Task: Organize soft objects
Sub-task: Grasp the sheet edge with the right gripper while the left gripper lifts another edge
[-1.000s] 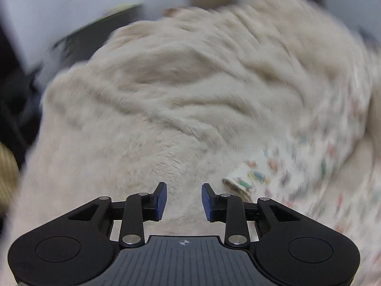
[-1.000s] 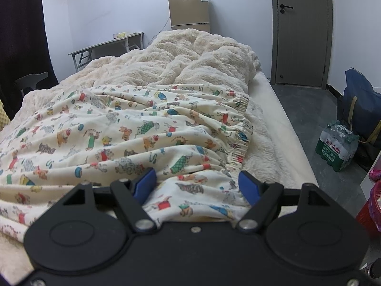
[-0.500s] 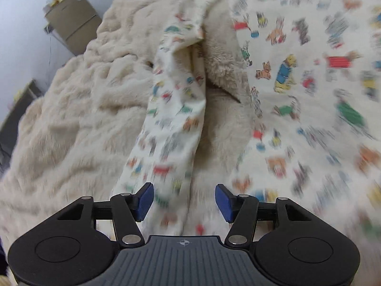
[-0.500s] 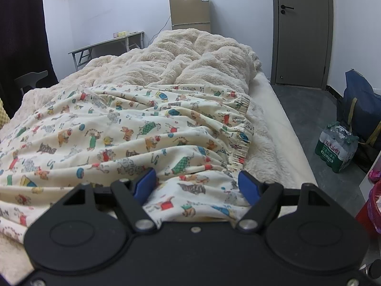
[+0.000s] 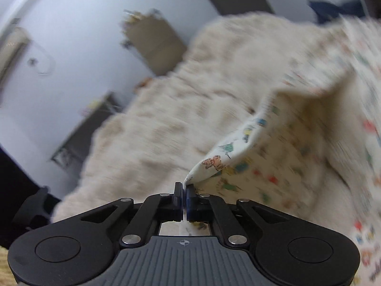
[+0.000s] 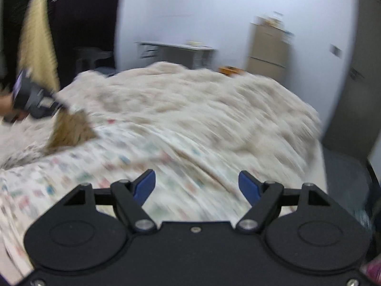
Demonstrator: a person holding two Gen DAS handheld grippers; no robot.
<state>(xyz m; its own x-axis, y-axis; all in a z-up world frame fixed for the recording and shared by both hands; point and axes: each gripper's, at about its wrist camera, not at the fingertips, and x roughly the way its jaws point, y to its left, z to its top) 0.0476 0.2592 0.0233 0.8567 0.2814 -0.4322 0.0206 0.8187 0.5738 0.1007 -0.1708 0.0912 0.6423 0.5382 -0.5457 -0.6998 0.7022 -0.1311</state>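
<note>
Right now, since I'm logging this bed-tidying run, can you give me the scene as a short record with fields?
left gripper: shut on a corner of the printed sheet, which is lifted off the bed
right gripper: open, above the printed sheet, holding nothing
fluffy blanket: cream, rumpled, spread over the bed beyond the sheet
background: tan cabinet and grey table by the white wall
image quality: both views motion-blurred

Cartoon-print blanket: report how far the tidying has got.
Done: the left tool is shut on an edge of the cream cartoon-print blanket, lifting it off the fluffy beige plush cover. In hand: that raised edge. Left: the right tool hangs open over the rumpled bedding; nothing looks folded.
</note>
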